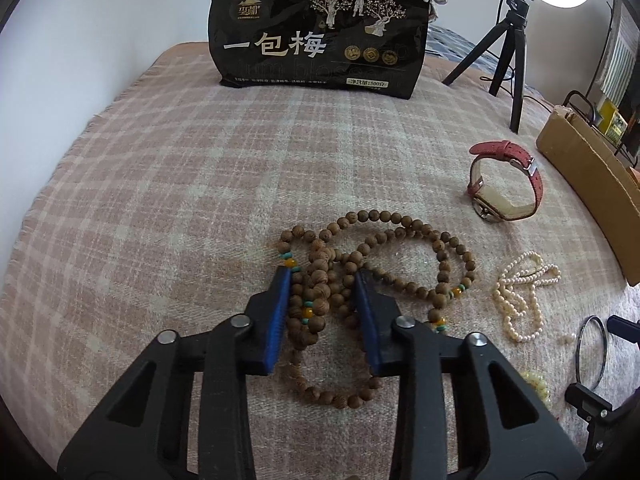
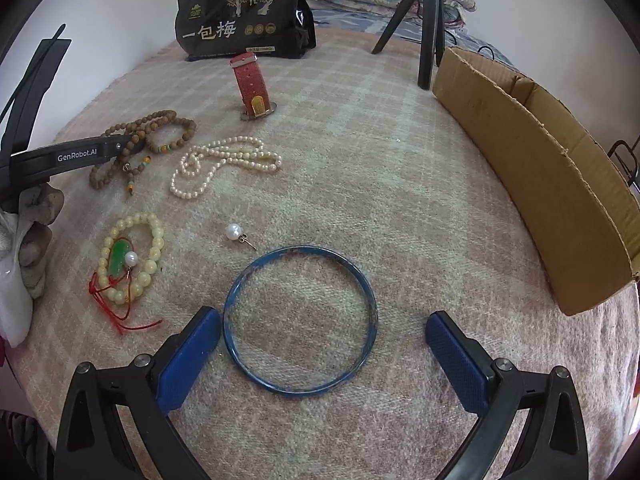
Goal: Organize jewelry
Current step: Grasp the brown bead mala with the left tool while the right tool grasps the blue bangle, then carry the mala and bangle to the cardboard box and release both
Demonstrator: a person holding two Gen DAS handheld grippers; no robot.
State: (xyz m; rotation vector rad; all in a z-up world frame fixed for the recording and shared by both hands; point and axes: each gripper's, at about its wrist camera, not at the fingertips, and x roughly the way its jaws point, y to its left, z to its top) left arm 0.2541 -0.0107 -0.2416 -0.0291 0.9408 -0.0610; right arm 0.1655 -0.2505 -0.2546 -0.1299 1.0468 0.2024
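Note:
My left gripper (image 1: 322,280) is closed around a bunch of the brown wooden bead strand (image 1: 380,248), which lies tangled on the plaid cloth; the strand also shows in the right wrist view (image 2: 152,136). My right gripper (image 2: 322,326) is open and empty, its blue pads either side of a blue bangle (image 2: 300,320) lying flat. A pearl necklace (image 2: 224,164) (image 1: 520,296), a red-strapped watch (image 2: 252,88) (image 1: 504,184), a pearl earring (image 2: 236,233) and a cream bead bracelet with a green pendant (image 2: 132,260) lie around.
An open cardboard box (image 2: 540,168) stands at the right edge of the plaid cloth (image 2: 360,160). A black snack bag (image 1: 316,28) stands at the back. A tripod (image 1: 508,48) with a ring light stands at the back right.

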